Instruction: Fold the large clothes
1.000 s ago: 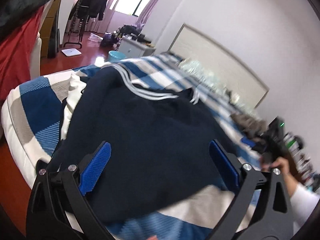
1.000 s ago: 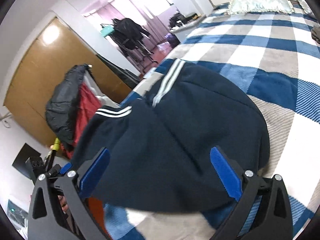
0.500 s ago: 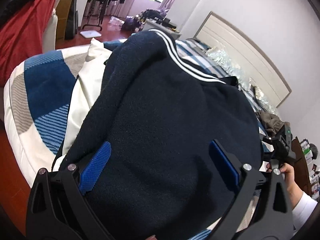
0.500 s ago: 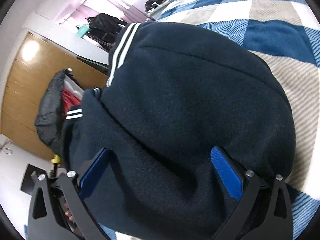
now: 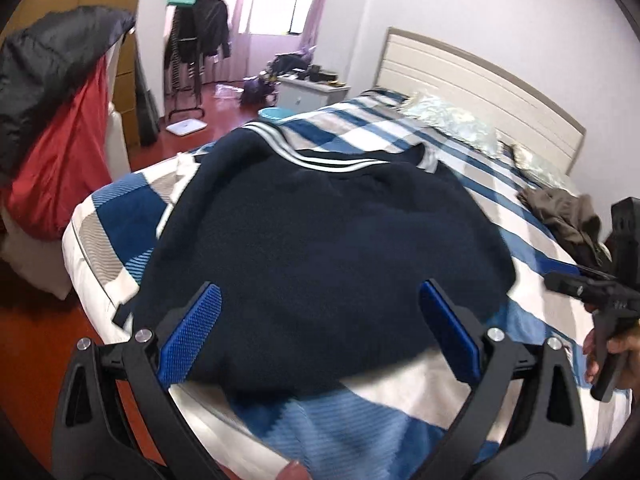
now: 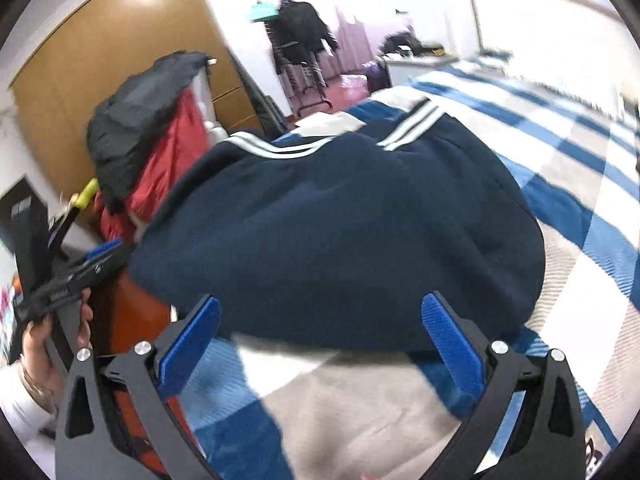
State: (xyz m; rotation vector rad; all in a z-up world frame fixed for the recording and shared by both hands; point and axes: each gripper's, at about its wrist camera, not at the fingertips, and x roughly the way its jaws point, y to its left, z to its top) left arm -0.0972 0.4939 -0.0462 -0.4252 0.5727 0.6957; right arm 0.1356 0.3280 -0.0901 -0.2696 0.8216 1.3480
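Observation:
A navy sweatshirt (image 5: 320,248) with white stripes lies folded in a rounded bundle at the corner of the blue, white and grey checked bed (image 5: 400,432). My left gripper (image 5: 320,332) hovers open just before its near edge, blue pads apart, nothing between them. In the right wrist view the same sweatshirt (image 6: 340,240) fills the middle, and my right gripper (image 6: 320,336) stands open at its near hem, holding nothing. Each gripper shows in the other's view: the right gripper (image 5: 600,296) at the right edge, the left gripper (image 6: 76,272) at the left, each held by a hand.
A brown garment (image 5: 568,216) lies on the bed near the headboard (image 5: 480,80). Black and red jackets (image 5: 52,112) are piled by a wooden wardrobe (image 6: 120,48). A clothes rack (image 5: 196,48), nightstand (image 5: 308,92) and red floor (image 5: 32,340) lie beyond.
Both grippers have drawn back from the sweatshirt, which filled the views half a second ago. It now rests on the bed with bedspread showing in front of it.

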